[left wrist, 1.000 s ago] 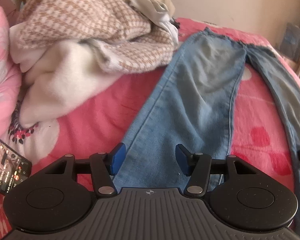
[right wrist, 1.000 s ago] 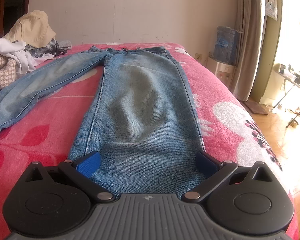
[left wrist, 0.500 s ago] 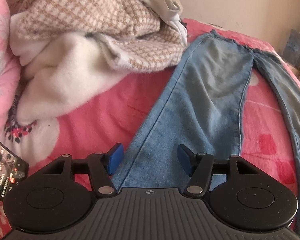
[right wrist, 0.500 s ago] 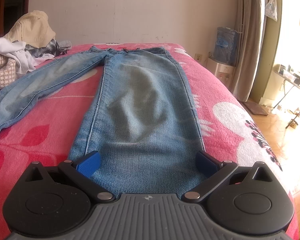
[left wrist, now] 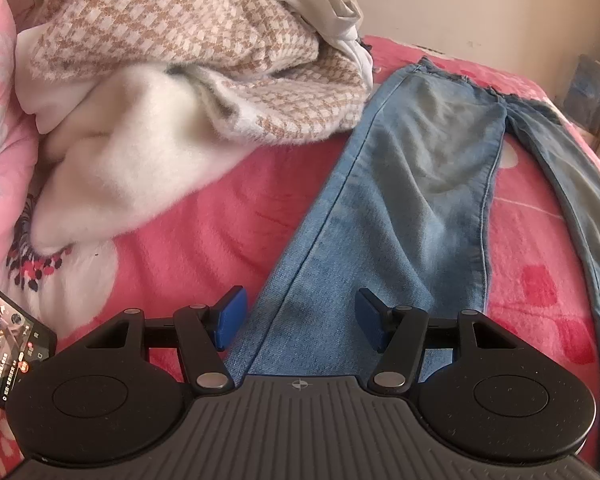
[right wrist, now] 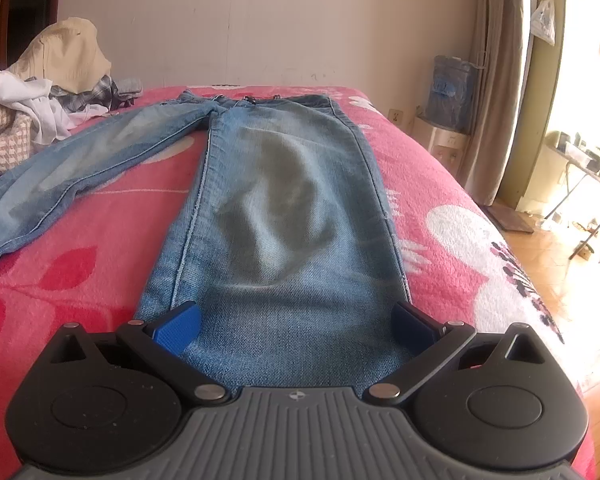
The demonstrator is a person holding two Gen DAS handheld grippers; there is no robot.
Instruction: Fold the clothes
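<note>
- The jeans [right wrist: 276, 216] were light blue, faded denim, lying flat on a pink blanket [right wrist: 80, 248] on the bed, legs spread apart in a V.
- One leg ran straight ahead of the right tool [right wrist: 296, 326], its hem end between the wide-spread blue pads, which did not press on it; the tool was released.
- That leg showed a grey-green worn patch at mid-length and soft wrinkles around it; side seams were stitched in pale thread.
- The waistband lay at the far end of the leg from the right tool, near the wall.
- The other leg angled away to the right tool's left, toward a clothes pile.
- The left tool [left wrist: 298, 318] was also released, pads apart, over the outer seam of that second leg [left wrist: 400, 208], near its hem.
- Ahead and left of the left tool lay a houndstooth garment [left wrist: 172, 28] with a white fleecy lining [left wrist: 140, 160], just beside the jeans.
- A phone [left wrist: 8, 344] lay by the left tool's left side.
</note>
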